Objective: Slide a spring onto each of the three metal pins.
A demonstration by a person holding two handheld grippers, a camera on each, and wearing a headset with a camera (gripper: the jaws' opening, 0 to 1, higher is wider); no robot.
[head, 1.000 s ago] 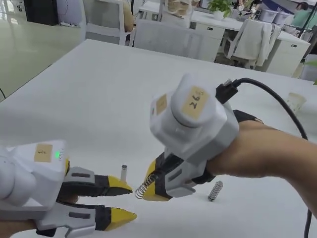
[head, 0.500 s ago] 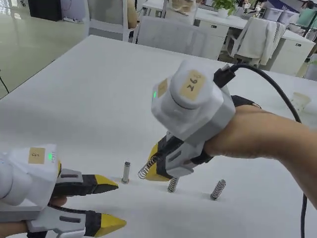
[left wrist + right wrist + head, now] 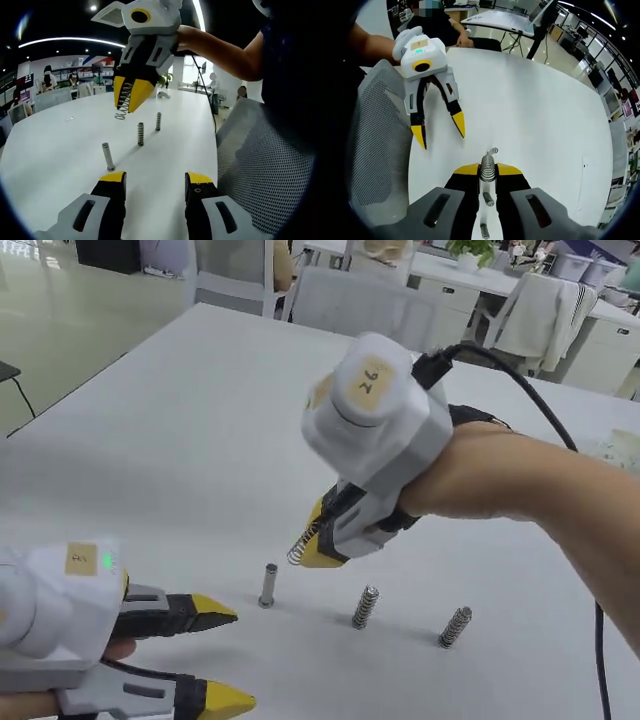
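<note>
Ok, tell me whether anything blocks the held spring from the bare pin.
Nothing visible does. The spring in the right tongs hangs above and just off the bare pin, open air between; the left tongs sit aside.

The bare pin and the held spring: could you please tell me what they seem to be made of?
The pin looks like grey metal, smooth with a dull sheen. The spring looks like thin steel wire, its bright coils glinting; the exact alloy cannot be told.

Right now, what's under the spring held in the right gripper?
White table, with the bare pin just beside that spot. The spring in the right gripper hangs clear, covering nothing.
</note>
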